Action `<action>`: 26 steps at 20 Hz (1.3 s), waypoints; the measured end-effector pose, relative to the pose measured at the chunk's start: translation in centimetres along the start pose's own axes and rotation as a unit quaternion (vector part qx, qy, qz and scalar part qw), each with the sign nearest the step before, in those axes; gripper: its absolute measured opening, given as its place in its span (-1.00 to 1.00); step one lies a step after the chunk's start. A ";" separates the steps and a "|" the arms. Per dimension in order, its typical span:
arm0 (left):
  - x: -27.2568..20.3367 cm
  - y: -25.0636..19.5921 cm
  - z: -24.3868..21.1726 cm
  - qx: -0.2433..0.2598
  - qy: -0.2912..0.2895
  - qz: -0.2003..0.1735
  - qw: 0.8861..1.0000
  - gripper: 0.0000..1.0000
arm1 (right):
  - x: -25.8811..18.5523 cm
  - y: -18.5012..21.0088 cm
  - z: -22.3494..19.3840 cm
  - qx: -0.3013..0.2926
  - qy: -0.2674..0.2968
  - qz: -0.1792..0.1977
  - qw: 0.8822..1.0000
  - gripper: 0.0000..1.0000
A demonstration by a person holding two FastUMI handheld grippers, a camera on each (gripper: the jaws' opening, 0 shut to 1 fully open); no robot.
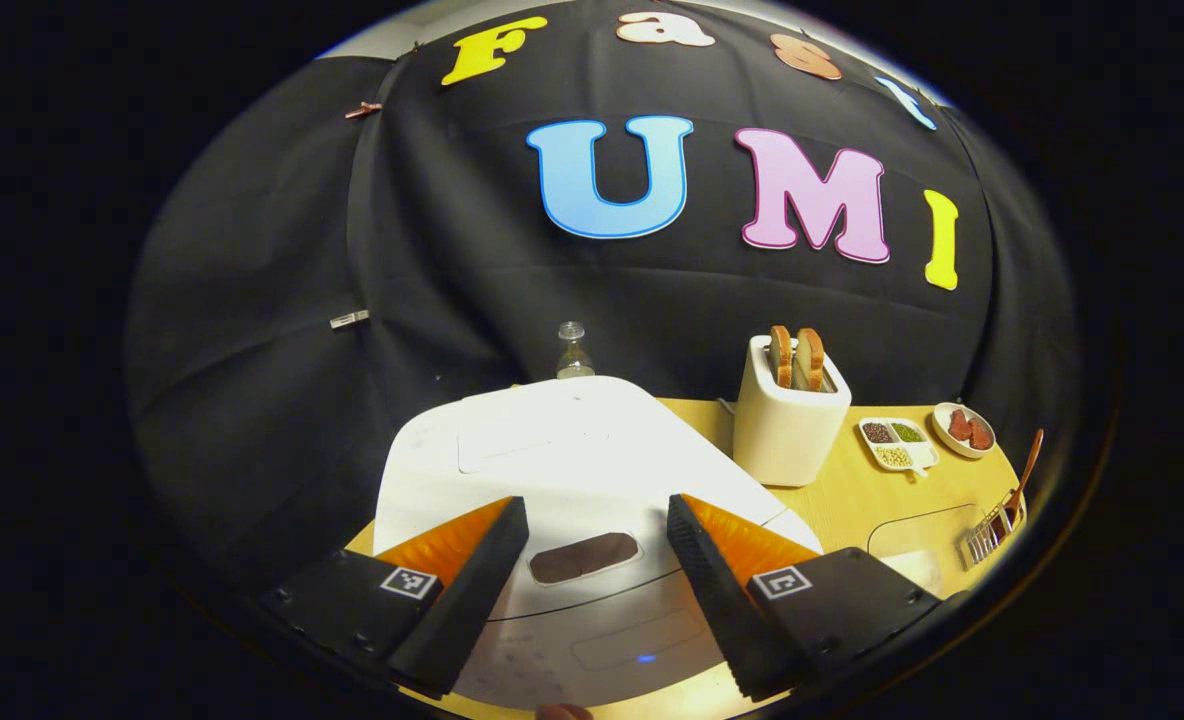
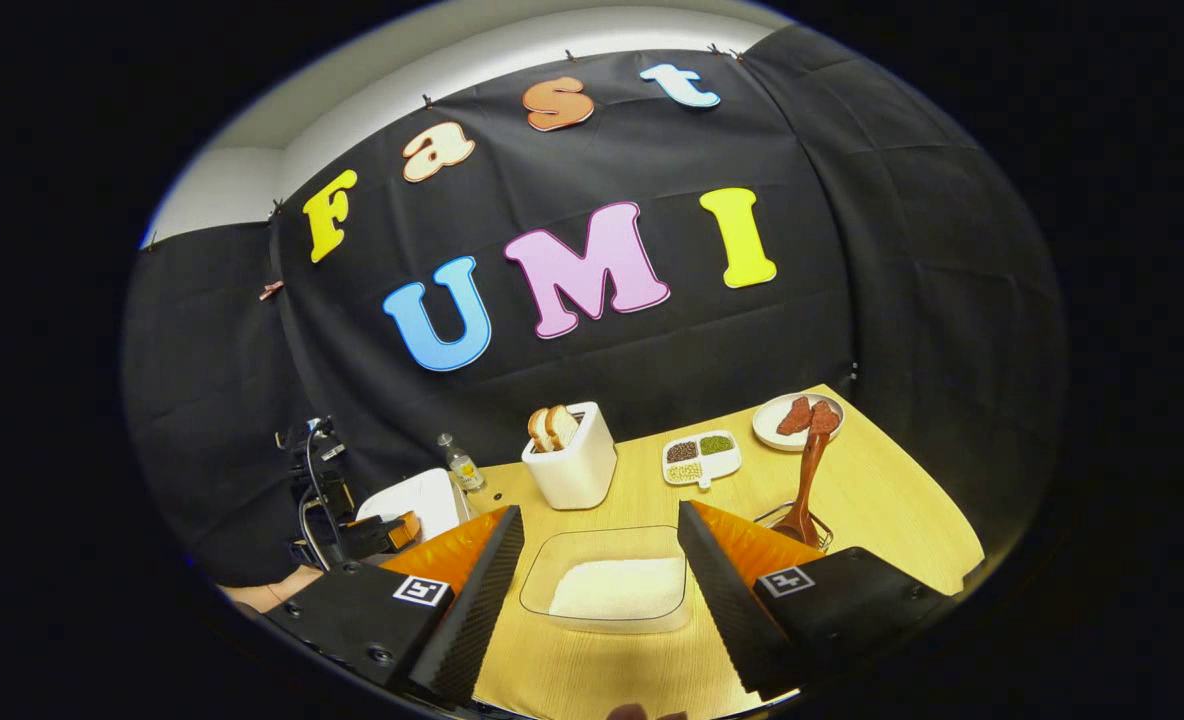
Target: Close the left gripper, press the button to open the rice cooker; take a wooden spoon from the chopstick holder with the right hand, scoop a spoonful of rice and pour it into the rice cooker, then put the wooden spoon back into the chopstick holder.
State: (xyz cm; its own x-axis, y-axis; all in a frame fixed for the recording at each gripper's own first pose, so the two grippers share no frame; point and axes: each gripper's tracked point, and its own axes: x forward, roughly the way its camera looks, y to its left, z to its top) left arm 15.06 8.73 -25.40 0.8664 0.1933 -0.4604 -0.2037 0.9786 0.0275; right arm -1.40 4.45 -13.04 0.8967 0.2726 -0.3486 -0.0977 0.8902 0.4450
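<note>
Rice cooker (image 1: 572,470), white and lidded, is seen directly beneath the spread left claw (image 1: 592,550). Rice tray (image 2: 617,588) is framed between the released right claw (image 2: 597,560); toaster (image 2: 574,457) is set beyond it.

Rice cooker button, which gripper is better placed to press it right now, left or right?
Left. The left gripper hangs open right over the closed rice cooker, its dark button between the fingers. The right gripper faces the rice container instead.
</note>
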 end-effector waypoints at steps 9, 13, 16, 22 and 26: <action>-4.6 -0.6 6.0 -0.033 -0.102 -0.052 0.993 0.92 | 0.6 1.3 3.7 -0.085 -0.047 -0.013 0.995 0.94; -8.4 -0.8 8.8 -0.017 -0.150 -0.079 0.985 0.92 | 0.7 2.5 5.0 -0.130 -0.068 -0.018 0.989 0.96; -11.3 -1.3 10.5 -0.019 -0.177 -0.101 0.979 0.92 | 0.8 3.5 6.5 -0.153 -0.097 -0.025 0.983 0.97; -16.8 -0.6 13.3 -0.031 -0.217 -0.122 0.968 0.92 | 0.1 5.6 8.3 -0.215 -0.133 -0.044 0.967 0.96; -19.6 0.5 13.5 -0.011 -0.237 -0.124 0.963 0.92 | -0.1 7.6 8.3 -0.231 -0.140 -0.048 0.962 0.92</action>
State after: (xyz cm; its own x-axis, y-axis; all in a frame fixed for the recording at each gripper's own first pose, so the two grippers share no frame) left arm 4.13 6.41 -4.33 0.9995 -0.0313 0.0074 0.0317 0.9981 -0.0531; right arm 1.40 8.17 -2.74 0.9860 0.1293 -0.1055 -0.1316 0.9912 -0.0153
